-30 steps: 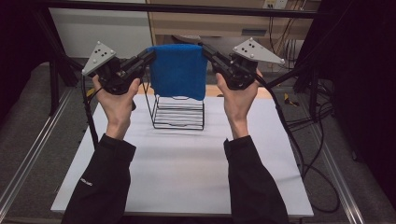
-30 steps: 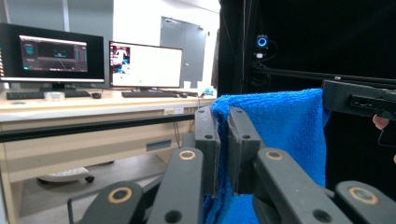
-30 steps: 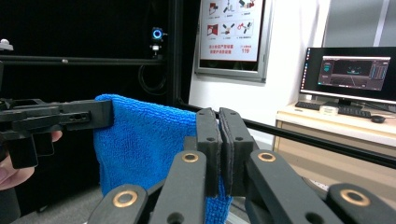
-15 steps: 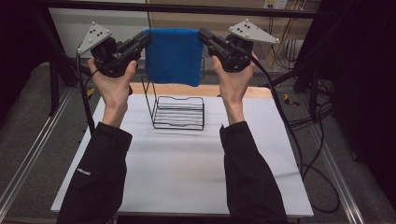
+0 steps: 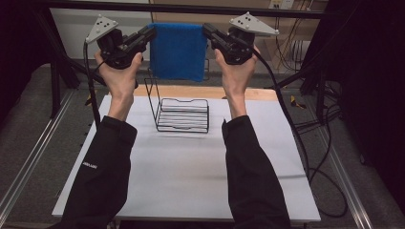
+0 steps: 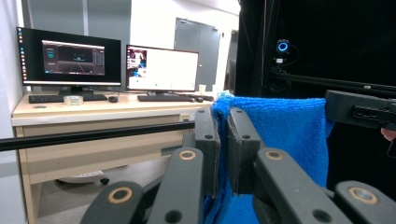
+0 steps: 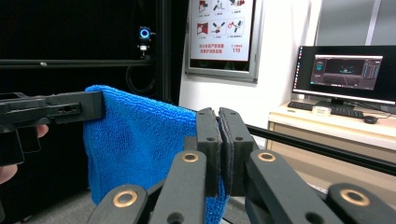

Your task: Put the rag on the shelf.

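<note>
While both claws pinched its top corners, a blue terry-cloth towel (image 5: 177, 51) hung stretched between them above the table.

Left gripper (image 5: 149, 34): jaws clamped tight on the towel's upper left corner, cloth bunched between the pads in the left gripper view (image 6: 223, 135). Right gripper (image 5: 208, 31): jaws pressed together on the opposite upper corner, the blue pile squeezed flat in the right gripper view (image 7: 219, 140). Towel's top edge ran level between the two; the rest draped straight down, hanging free. Directly under it stood a black wire rack (image 5: 181, 112) on the white tabletop (image 5: 191, 176), apart from the towel's lower edge. Both hands were raised high, dark sleeves (image 5: 102, 176) reaching in from the near edge. Desk with two lit monitors (image 6: 107, 63) beyond.
</note>
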{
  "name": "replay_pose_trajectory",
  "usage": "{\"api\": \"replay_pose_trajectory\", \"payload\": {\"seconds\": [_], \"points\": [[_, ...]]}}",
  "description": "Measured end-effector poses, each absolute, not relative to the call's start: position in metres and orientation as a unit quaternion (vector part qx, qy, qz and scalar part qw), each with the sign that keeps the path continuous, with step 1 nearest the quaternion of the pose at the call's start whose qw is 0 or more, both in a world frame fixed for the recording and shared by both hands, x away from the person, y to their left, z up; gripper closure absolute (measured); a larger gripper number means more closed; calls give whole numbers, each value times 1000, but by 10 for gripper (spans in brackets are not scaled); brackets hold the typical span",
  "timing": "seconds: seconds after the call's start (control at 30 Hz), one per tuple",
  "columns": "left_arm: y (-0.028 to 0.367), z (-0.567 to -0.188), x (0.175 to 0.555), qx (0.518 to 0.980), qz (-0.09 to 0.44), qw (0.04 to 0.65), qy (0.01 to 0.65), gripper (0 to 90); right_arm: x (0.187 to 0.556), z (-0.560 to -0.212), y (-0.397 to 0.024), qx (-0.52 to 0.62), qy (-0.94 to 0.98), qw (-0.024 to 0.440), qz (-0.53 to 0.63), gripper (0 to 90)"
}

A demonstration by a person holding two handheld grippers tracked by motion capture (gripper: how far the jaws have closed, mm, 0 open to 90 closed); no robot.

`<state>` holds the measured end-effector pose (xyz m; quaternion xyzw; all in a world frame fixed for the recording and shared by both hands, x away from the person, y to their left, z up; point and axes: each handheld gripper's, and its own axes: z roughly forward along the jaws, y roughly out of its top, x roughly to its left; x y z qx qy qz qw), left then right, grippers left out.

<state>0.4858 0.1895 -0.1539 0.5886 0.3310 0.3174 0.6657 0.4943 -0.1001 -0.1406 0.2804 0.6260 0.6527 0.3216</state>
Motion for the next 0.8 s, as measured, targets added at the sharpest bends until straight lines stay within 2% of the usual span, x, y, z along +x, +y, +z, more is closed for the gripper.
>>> {"api": "replay_pose_trajectory", "payload": {"seconds": [0.4,0.8], "points": [[189,-166,507,582,322,668,334,842,519,-147,-100,281,629,325,648,880],[192,-188,512,601,319,654,332,842,527,-165,-99,281,644,317,637,879]]}}
